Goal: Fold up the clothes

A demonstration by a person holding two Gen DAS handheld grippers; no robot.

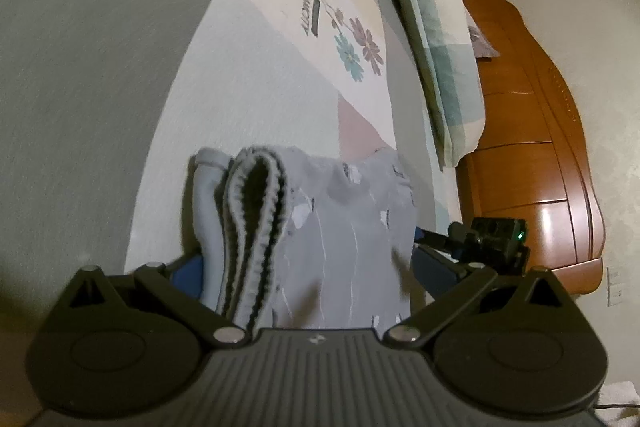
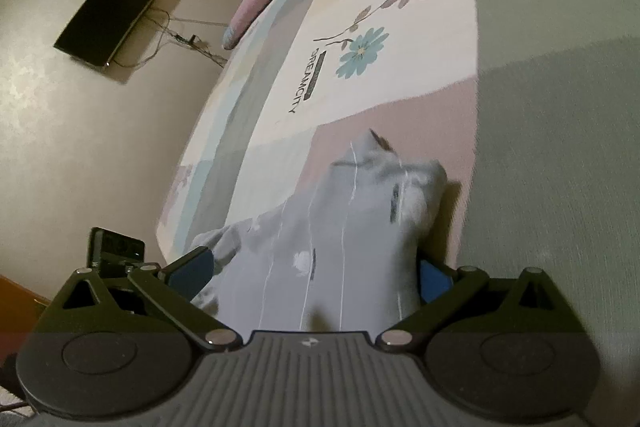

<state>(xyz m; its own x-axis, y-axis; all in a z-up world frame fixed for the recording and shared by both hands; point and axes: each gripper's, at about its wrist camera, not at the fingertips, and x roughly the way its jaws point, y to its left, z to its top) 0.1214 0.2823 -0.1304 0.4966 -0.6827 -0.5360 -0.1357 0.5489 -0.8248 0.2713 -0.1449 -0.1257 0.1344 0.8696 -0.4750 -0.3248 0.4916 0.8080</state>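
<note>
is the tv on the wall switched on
No, the tv screen on the wall is plain black in the right wrist view, with nothing lit on it.

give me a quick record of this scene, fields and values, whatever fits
setting: bed with a flowered sheet
garment: grey top with thin white lines and small prints, striped ribbed hem toward the left
left gripper: fabric lies between its blue pads, grip unclear
right gripper: fabric lies between its pads too, grip unclear
garment state: bunched up off the sheet, not flat
also in view: pillow, wooden headboard, wall screen
fold progress: cannot tell
</note>
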